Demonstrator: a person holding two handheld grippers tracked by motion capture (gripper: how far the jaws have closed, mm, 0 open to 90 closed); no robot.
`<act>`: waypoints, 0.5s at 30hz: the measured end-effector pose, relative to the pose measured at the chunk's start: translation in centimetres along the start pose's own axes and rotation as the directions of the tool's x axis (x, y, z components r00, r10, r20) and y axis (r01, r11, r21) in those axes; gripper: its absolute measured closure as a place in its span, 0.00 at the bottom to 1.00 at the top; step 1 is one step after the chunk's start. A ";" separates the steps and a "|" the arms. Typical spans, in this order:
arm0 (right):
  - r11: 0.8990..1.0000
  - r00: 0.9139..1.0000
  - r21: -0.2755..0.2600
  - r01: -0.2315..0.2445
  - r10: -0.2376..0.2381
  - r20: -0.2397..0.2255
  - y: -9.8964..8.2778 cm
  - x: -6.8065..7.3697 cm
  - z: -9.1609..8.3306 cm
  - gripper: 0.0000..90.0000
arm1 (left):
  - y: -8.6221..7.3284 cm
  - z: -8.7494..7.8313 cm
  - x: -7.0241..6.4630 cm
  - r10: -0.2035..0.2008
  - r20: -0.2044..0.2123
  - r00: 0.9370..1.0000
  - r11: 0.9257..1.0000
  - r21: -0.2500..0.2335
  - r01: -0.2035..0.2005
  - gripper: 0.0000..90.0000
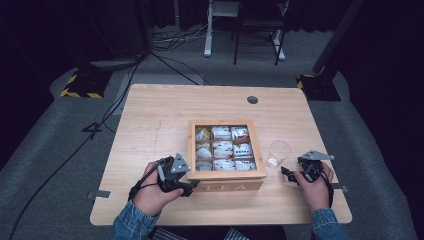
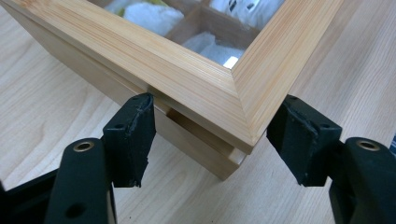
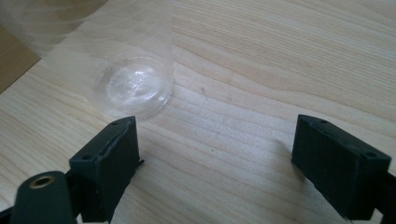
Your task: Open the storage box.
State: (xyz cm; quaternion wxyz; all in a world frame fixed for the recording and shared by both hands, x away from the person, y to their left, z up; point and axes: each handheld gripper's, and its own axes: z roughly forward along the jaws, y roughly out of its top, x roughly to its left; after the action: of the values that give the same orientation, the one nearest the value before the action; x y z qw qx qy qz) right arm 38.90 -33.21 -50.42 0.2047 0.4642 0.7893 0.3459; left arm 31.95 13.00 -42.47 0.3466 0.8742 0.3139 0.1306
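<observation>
On the left of the wooden table [image 1: 150, 115], the person's left hand [image 1: 150, 192] holds the left gripper [image 1: 186, 186] against the near left corner of the tea box [image 1: 226, 186]. In the left gripper view its two black jaws straddle that corner of the glazed lid frame [image 2: 196, 70]: the left pad [image 2: 135, 133] touches the lid's edge just where it meets the box wall, and the right pad [image 2: 299, 135] sits right at the mitred corner, so the jaws are drawn in close around the corner of the lid, though whether they truly press on it cannot be told. The box stands near the middle of the table, closer to the near edge, with white tea bags [image 1: 222, 147] sorted into its compartments under the window. Just right of the box stands a clear plastic cup [image 1: 278, 152], upright. Farther right, the right hand [image 1: 316, 186] holds the right gripper [image 1: 287, 172] low over the table, pointing toward the cup; in the right gripper view its jaws stand wide apart with only bare wood between them, the cup [image 3: 133, 88] just beyond the left pad [image 3: 109, 161].
</observation>
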 end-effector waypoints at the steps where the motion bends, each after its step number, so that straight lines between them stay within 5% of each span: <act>1: 1.000 1.000 0.000 0.000 0.000 0.000 0.0 0.0 0.0 0.16 | 0.1 -0.1 0.0 -0.005 -0.001 1.000 1.000 -0.010 0.005 0.39; 15: 1.000 1.000 0.000 0.008 -0.008 -0.010 -0.2 0.0 -0.2 0.17 | 1.0 -1.0 0.1 -0.019 -0.067 0.998 0.996 -0.082 0.014 0.39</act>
State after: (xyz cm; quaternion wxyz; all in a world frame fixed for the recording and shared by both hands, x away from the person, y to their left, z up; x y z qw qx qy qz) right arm 38.68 -33.31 -50.42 0.2022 0.4591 0.7922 0.3476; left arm 32.00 13.01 -41.09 0.3723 0.8517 0.3272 0.1702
